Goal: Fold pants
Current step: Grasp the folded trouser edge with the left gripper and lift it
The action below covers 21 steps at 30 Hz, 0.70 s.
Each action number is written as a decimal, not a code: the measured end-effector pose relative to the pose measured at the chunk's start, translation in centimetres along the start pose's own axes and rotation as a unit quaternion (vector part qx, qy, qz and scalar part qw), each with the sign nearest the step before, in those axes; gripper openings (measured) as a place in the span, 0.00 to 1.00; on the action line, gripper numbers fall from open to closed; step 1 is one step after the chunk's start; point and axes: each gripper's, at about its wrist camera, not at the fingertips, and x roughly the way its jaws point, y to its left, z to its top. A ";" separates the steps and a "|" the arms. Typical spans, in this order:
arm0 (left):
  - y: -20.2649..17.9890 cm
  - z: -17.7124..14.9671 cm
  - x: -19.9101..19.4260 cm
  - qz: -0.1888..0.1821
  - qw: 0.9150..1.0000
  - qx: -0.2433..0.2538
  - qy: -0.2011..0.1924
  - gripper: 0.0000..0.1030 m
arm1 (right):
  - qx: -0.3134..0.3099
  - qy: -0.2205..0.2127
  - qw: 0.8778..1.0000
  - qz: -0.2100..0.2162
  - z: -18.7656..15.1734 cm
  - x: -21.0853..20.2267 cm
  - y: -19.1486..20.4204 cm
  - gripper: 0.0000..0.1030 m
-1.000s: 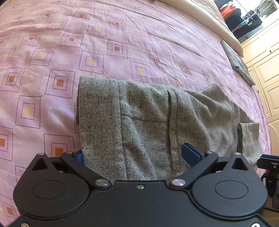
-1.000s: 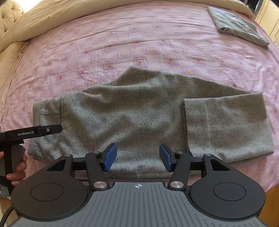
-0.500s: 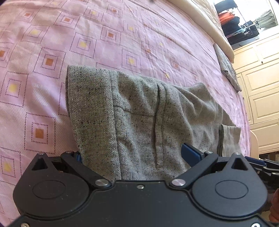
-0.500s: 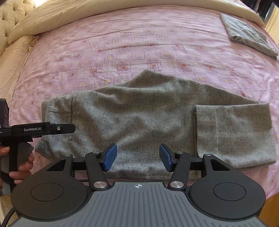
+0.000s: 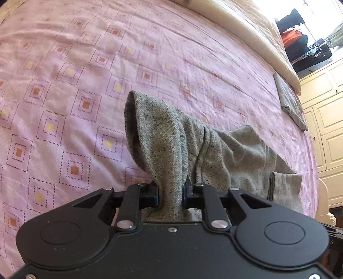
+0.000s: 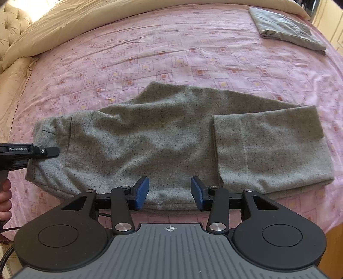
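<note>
Right wrist view, contents by size. Bed (image 6: 193,43): pink sheet with a square pattern, beige duvet (image 6: 64,19) bunched along the far edge. Pants (image 6: 171,137): grey speckled fabric, lying crosswise on the near part of the sheet, waist end to the view's left, leg ends folded back over themselves at the right. Folded cloth (image 6: 287,28): grey, far right corner, well apart from the pants. Right gripper (image 6: 169,193): over the near hem of the pants, blue pads apart and closing, with the hem lying between them but not pinched. Left gripper (image 5: 171,193): jaws closing on a bunched fold of the waist end, the pads pressing it from both sides, the fabric raised off the sheet into a hollow loop. Hand (image 6: 5,199): on the left gripper's handle at the left edge.
</note>
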 end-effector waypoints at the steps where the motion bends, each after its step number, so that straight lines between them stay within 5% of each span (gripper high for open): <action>1: -0.5 0.2 -0.5 -0.002 1.000 0.002 -0.007 0.22 | 0.002 -0.004 1.000 -0.003 -0.1 0.0 -0.6 0.40; 13: -11.0 0.4 -4.3 0.023 0.997 0.044 -0.062 0.21 | 0.028 -0.006 1.000 0.005 1.6 4.9 -8.8 0.22; 17: -16.3 -0.1 -3.8 0.054 0.994 0.065 -0.073 0.21 | 0.018 0.057 0.998 0.037 1.4 8.8 -11.1 0.15; 21: -22.0 -0.6 -2.4 0.069 0.990 0.093 -0.077 0.21 | -0.010 0.057 0.994 0.097 1.8 8.2 -12.7 0.14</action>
